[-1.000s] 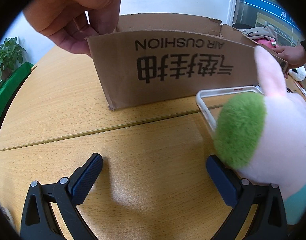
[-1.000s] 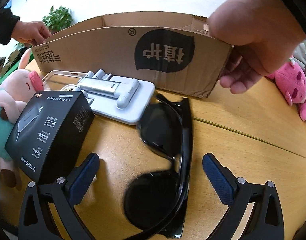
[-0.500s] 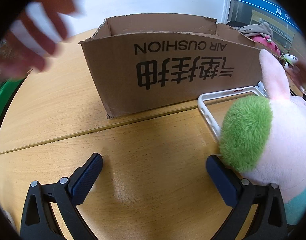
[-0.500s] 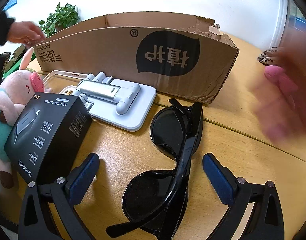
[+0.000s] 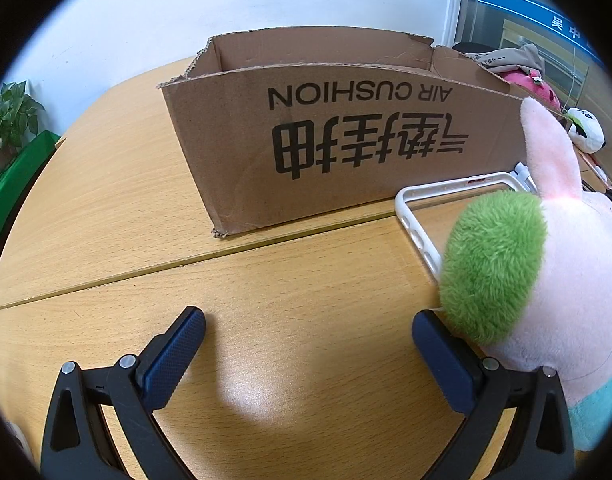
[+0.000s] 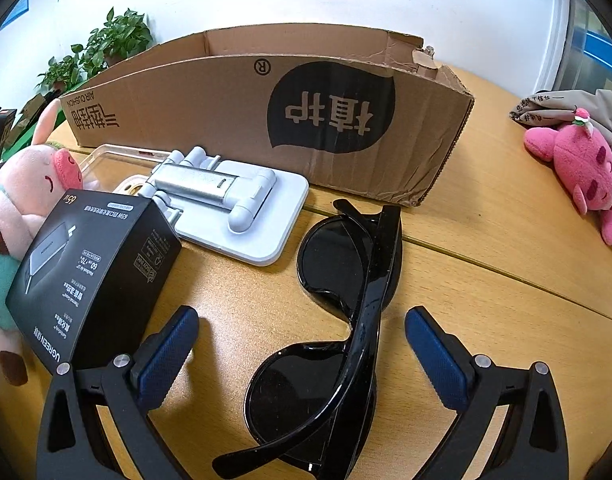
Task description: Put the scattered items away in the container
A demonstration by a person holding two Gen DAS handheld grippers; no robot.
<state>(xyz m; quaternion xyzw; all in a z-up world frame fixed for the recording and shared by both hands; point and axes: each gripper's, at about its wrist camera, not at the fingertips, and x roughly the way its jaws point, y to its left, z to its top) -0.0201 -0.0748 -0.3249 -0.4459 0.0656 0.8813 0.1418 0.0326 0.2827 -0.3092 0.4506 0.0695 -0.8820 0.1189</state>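
Note:
An open cardboard box [image 5: 346, 148] stands on the wooden table; it also shows in the right wrist view [image 6: 266, 120]. My left gripper [image 5: 308, 334] is open and empty over bare table, its right finger touching a pink plush pig with a green patch [image 5: 546, 272]. A clear phone case [image 5: 422, 216] lies between plush and box. My right gripper [image 6: 302, 332] is open, its jaws on either side of black sunglasses [image 6: 346, 300] lying on the table. A black charger box [image 6: 90, 276], a white phone stand [image 6: 234, 204] and the plush pig [image 6: 22, 200] lie to the left.
A pink strawberry plush [image 6: 582, 168] and a grey cloth bag [image 6: 562, 108] lie at the table's right edge. A potted plant [image 6: 106, 44] stands behind the box. A green surface [image 5: 14, 184] borders the table on the left.
The person's hands that held both ends of the cardboard box have let go and left the views. The box stands a little further back and to the right. Both grippers stay open.

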